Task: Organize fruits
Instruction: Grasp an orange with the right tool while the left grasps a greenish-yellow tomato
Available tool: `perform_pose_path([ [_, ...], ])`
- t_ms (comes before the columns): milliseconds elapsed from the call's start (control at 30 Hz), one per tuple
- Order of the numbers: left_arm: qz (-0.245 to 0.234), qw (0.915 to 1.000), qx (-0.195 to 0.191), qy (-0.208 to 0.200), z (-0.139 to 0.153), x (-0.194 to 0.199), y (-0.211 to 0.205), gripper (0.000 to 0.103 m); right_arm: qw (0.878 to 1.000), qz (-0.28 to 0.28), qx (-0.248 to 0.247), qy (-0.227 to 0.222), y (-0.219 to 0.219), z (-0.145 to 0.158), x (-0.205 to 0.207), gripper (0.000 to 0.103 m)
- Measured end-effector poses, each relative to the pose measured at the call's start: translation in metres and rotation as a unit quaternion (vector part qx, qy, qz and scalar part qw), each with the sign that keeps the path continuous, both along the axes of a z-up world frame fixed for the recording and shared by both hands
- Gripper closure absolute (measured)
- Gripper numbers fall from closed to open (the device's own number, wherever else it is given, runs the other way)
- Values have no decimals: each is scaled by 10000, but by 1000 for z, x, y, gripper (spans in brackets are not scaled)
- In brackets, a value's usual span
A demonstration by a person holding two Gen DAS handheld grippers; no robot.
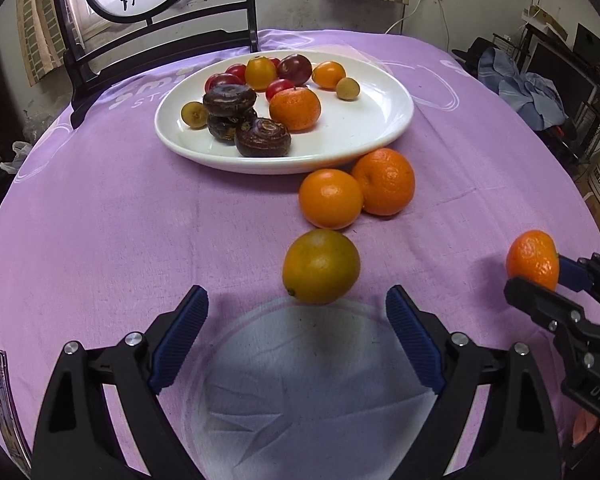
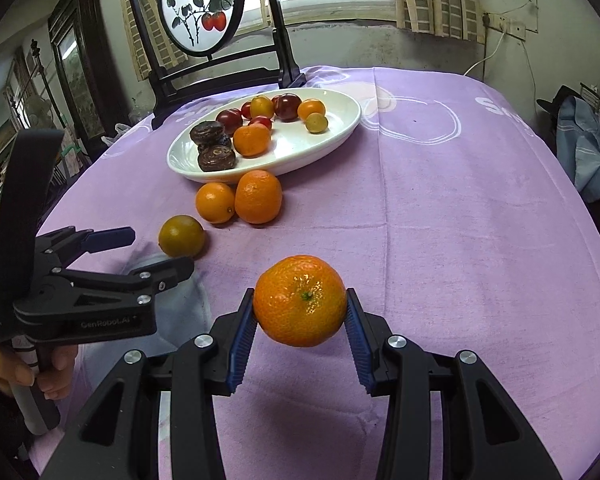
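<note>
The left gripper (image 2: 156, 250), seen at the left edge of the right-wrist frame, carried the raised lettering "GenRobot.AI" on its black body. The stub of the right gripper (image 1: 534, 280) at the right edge of the left-wrist frame showed "DAS". On the purple cloth (image 1: 100, 220), pale print near the plate (image 1: 360, 132) read only in part, "STA" in the left view and "S" in the right. The round screen (image 2: 200, 4) at the upper left of the right view bore brush characters above painted red fruit.

The right gripper was clenched on a mandarin (image 2: 300, 300), its blue pads (image 2: 242, 332) pressing both sides, stem facing the camera, at lower centre of its own frame and clear of the cloth. The left gripper hung released, with nothing between its wide-spread pads (image 1: 180, 340). A greenish orange (image 1: 321, 266) lay on the cloth just beyond them, slightly right of centre.

Further up the frame, two oranges (image 1: 356, 196) sat touching each other just beside the plate's near rim. The plate held another mandarin, dark water chestnuts (image 1: 240, 120), cherry tomatoes, a plum and small yellow fruits. Between the mandarin and the plate, only bare cloth showed in the right view.
</note>
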State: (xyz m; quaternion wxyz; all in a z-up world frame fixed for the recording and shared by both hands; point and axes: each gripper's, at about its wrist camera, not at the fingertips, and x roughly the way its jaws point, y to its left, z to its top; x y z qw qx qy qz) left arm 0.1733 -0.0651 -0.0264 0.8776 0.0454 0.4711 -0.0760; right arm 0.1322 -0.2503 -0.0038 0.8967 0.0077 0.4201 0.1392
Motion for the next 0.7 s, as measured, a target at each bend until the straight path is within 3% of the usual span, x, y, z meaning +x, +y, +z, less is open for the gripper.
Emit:
perform_pose_path([
  [233, -55, 10000, -19, 32, -3, 8, -8, 17, 10000, 71, -3, -62, 2, 3, -4, 59],
  [367, -43, 9997, -96, 216, -12, 15, -13, 28, 9999, 75, 6, -75, 2, 4, -4, 59],
  [633, 32, 9999, -6, 152, -15, 13, -16, 30, 9999, 83, -4, -67, 2, 4, -4, 59],
  [700, 113, 9999, -7, 124, -14, 13, -15, 40, 9999, 86, -8, -67, 2, 4, -4, 59],
])
